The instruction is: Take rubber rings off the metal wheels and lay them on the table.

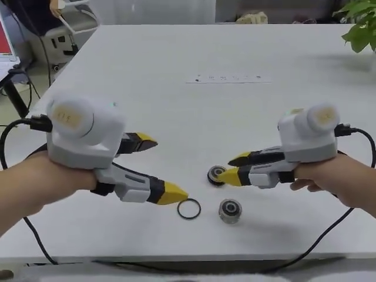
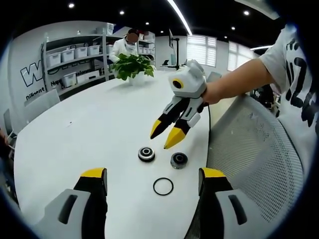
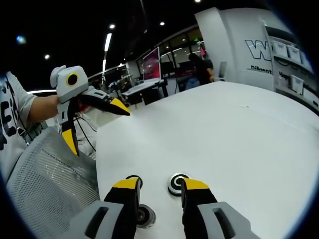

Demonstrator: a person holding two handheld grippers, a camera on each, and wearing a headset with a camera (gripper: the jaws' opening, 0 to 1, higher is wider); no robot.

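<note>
Two small metal wheels lie on the white table (image 1: 176,88). One wheel (image 1: 217,174) (image 2: 146,154) (image 3: 177,183) has a dark outer rim. The nearer wheel (image 1: 230,210) (image 2: 179,160) (image 3: 144,215) looks bare grey. A loose black rubber ring (image 1: 188,208) (image 2: 163,186) lies flat beside them. My left gripper (image 1: 164,167) (image 2: 153,174) (image 3: 97,127) hovers left of the ring, open wide and holding nothing. My right gripper (image 1: 230,168) (image 2: 165,135) (image 3: 160,184) is open with a narrower gap, its tips just right of the dark-rimmed wheel, nothing between them.
A thin printed strip (image 1: 229,78) lies farther back on the table. A potted plant (image 1: 359,26) (image 2: 130,65) stands at the far right corner. Black cables (image 1: 35,235) trail from both grippers over the near table edge. A mesh chair (image 2: 254,144) is close behind.
</note>
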